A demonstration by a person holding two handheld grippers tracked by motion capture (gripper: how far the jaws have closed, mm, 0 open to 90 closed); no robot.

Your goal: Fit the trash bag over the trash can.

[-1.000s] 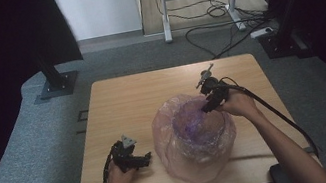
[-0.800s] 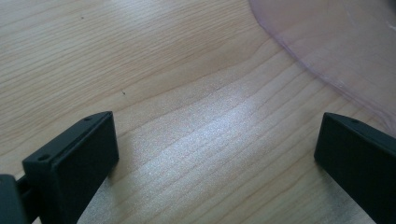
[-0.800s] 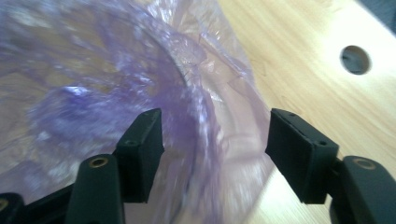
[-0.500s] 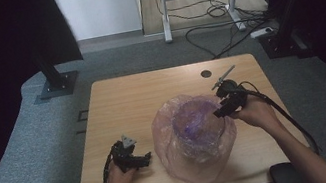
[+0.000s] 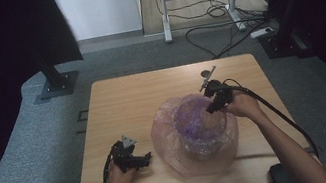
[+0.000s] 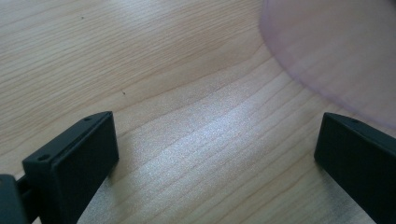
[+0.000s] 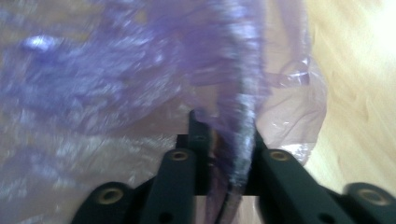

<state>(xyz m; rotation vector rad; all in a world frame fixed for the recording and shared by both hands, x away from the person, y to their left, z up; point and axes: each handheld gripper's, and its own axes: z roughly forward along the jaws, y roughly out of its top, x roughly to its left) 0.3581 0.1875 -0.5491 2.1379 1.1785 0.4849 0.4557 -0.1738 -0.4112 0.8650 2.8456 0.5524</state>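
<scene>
With the right gripper point(image 5: 213, 99) clenched on the far rim of the purple plastic bag point(image 5: 198, 131) and the left gripper point(image 5: 135, 161) released beside it, a hard tug could tear the thin film.

1. Left gripper point(image 5: 135, 160) is showing black blocky jaws and a grey three-cornered plate on top.
2. Right gripper point(image 7: 224, 140) is showing black linkage arms with brass-ringed screw holes.
3. Black cables are trailing from both; forearms are showing no sleeves.
</scene>
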